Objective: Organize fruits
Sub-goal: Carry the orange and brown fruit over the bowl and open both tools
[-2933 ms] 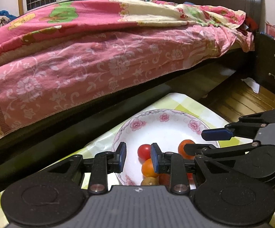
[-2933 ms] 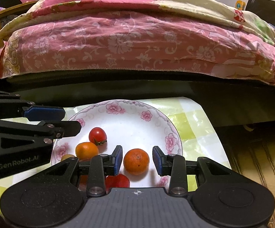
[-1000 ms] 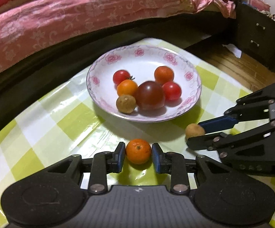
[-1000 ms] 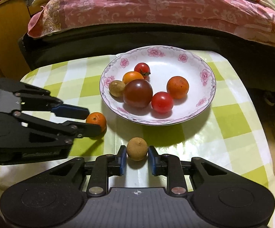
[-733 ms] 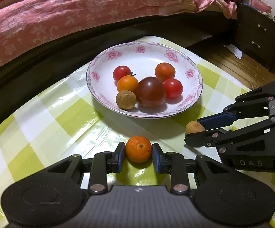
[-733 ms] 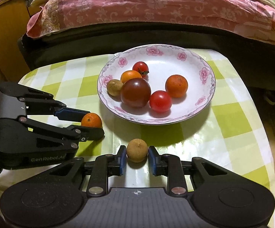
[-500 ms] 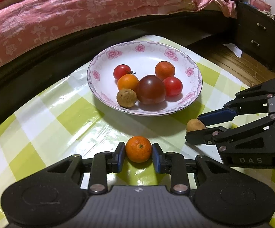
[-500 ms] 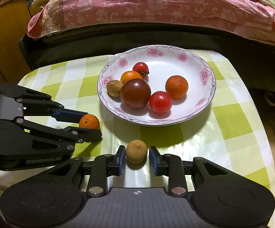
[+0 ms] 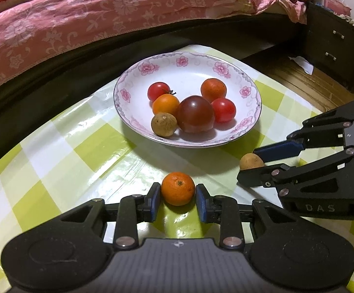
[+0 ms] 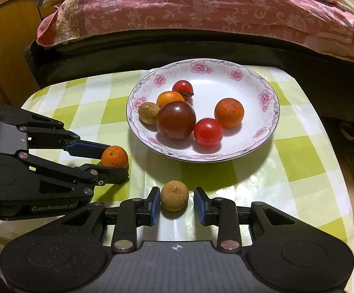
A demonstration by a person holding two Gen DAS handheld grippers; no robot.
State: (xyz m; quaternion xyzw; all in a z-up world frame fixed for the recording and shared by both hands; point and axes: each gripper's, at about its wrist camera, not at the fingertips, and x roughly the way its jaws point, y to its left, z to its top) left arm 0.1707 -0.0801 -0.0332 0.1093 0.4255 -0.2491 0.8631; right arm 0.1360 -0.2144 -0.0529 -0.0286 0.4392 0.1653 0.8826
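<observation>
A bed (image 9: 84, 17) with a pink floral quilt is running along the far side, its dark frame sitting just beyond the bench (image 9: 54, 151), which is wearing a green and white checked cloth. The bench's right edge is dropping to a wooden floor (image 9: 296, 78) by a dark drawer unit (image 9: 333, 46). Bare cloth is lying open to the left of the plate (image 9: 177, 63) and in front of it.

The flowered plate is sitting at the far middle, holding a dark tomato (image 9: 195, 113), two small oranges, two red cherry tomatoes and one brown longan, all bunched together.

The left gripper (image 9: 178, 199) is sitting low on the cloth in front of the plate with its fingers parted slightly around a small orange (image 9: 178, 188), narrow gaps showing on both sides. Just beside it, the right gripper (image 10: 175, 205) is straddling a brown longan (image 10: 174, 195), fingers likewise open, a clear gap showing on the right side
</observation>
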